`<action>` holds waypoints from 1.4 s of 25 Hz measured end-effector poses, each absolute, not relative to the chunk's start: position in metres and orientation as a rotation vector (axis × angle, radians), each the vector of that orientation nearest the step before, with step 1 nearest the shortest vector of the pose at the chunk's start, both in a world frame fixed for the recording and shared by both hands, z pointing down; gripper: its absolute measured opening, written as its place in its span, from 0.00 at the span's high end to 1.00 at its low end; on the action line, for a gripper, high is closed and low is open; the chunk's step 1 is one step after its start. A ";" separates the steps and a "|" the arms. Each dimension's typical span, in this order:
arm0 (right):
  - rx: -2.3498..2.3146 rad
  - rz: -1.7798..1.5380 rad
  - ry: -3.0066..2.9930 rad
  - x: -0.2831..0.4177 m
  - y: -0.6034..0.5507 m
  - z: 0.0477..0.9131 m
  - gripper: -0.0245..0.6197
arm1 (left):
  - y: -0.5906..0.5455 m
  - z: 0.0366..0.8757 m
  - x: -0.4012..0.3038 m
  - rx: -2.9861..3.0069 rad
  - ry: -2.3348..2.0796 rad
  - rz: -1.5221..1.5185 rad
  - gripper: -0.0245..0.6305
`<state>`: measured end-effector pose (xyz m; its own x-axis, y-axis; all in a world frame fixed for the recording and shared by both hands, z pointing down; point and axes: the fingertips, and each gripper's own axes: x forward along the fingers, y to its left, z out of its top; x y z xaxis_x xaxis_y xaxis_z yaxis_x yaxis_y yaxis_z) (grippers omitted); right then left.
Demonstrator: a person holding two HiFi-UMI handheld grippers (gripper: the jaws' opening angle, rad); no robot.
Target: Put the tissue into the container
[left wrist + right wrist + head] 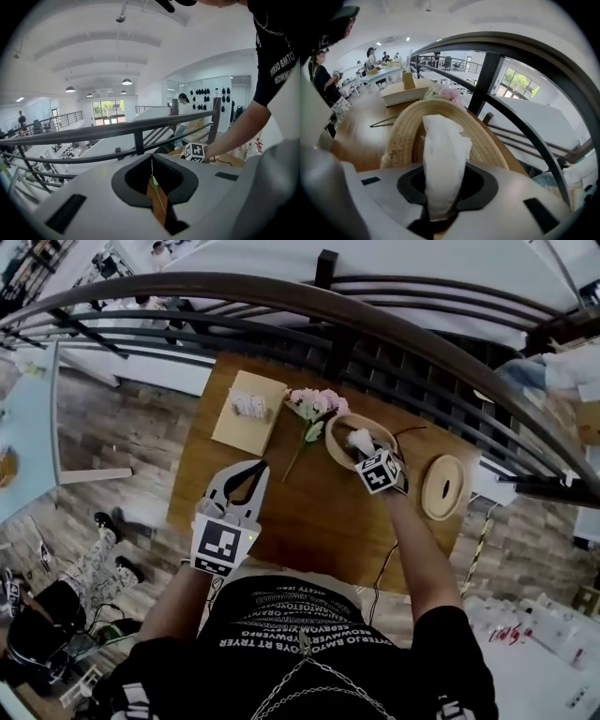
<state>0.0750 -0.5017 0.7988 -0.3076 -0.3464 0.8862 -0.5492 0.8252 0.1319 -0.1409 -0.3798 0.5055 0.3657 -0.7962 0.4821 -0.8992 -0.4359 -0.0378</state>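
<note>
In the head view we see the left tongs [251, 474] over the wooden surface [309, 512], tips together and empty. The right tongs [364, 448] hold a white tissue [359, 438] over the woven container [336, 448], with a round lid [443, 487] beside it. In the left gripper view we find the left tongs [151, 164] closed tip to tip with nothing between them. In the right gripper view we see the right tongs [443, 176] narrowly pinching the tissue [443, 140], whose free end stands against the container [487, 140].

The tissue [443, 154] is soft matt paper, the container [487, 140] rough woven fibre, the table [309, 512] apparently smooth wood.
</note>
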 end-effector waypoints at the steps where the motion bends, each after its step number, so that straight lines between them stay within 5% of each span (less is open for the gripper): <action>1: 0.655 0.229 -1.916 0.074 -0.502 0.801 0.78 | -0.378 0.506 -0.143 2.386 -1.524 0.643 0.92; 5: 0.626 0.306 -1.947 0.074 -0.497 0.807 0.76 | -0.371 0.506 -0.144 2.380 -1.522 0.634 0.92; 9: 0.667 0.466 -2.064 0.076 -0.492 0.792 0.52 | -0.359 0.493 -0.147 2.397 -1.535 0.607 0.92; 16: 0.864 0.449 -2.178 0.105 -0.475 0.720 0.48 | -0.343 0.466 -0.163 2.437 -1.567 0.557 0.92; 18: 1.019 0.407 -2.181 0.121 -0.465 0.680 0.57 | -0.339 0.455 -0.163 2.459 -1.569 0.539 0.92; 19: 1.117 0.378 -2.172 0.132 -0.459 0.658 0.85 | -0.337 0.449 -0.163 2.474 -1.571 0.526 0.92; 20: 1.210 0.358 -2.175 0.143 -0.451 0.636 0.94 | -0.336 0.443 -0.163 2.491 -1.574 0.512 0.92; 35: 1.762 0.083 -2.380 0.174 -0.304 0.423 0.94 | -0.306 0.385 -0.157 2.675 -1.560 0.337 0.92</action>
<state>0.1736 -0.3038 0.4230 -0.2817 -0.9432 0.1762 -0.9531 0.2962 0.0617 -0.1574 -0.3059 0.3851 0.4751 -0.8570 0.1995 -0.8628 -0.4982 -0.0853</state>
